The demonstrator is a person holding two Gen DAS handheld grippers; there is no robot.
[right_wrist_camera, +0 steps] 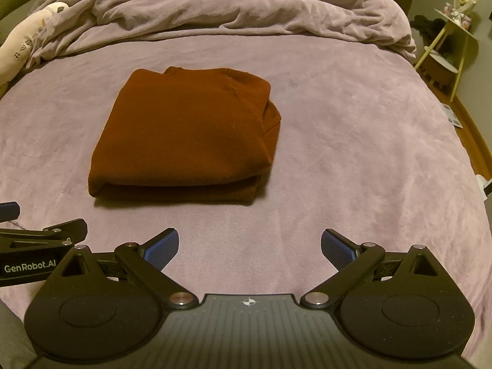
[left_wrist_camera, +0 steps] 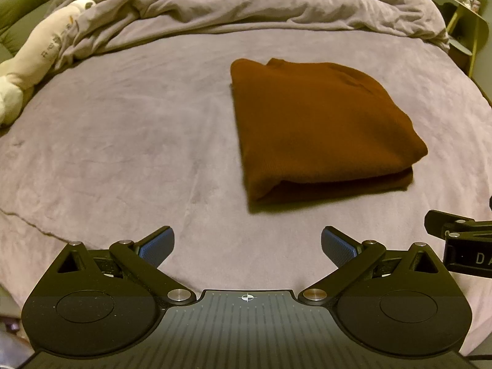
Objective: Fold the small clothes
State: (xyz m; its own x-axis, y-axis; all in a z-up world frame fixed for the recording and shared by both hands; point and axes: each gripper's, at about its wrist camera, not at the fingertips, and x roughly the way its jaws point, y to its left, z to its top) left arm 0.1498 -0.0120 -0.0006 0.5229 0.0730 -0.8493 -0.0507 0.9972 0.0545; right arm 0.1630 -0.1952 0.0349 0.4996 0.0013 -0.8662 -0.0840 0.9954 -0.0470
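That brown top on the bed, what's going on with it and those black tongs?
A person holds a pair of tongs in each hand to fold small clothes. The brown top lies folded into a neat rectangle on the purple bed. Both the left tongs and the right tongs are open, empty, and hovering short of the top, touching nothing.
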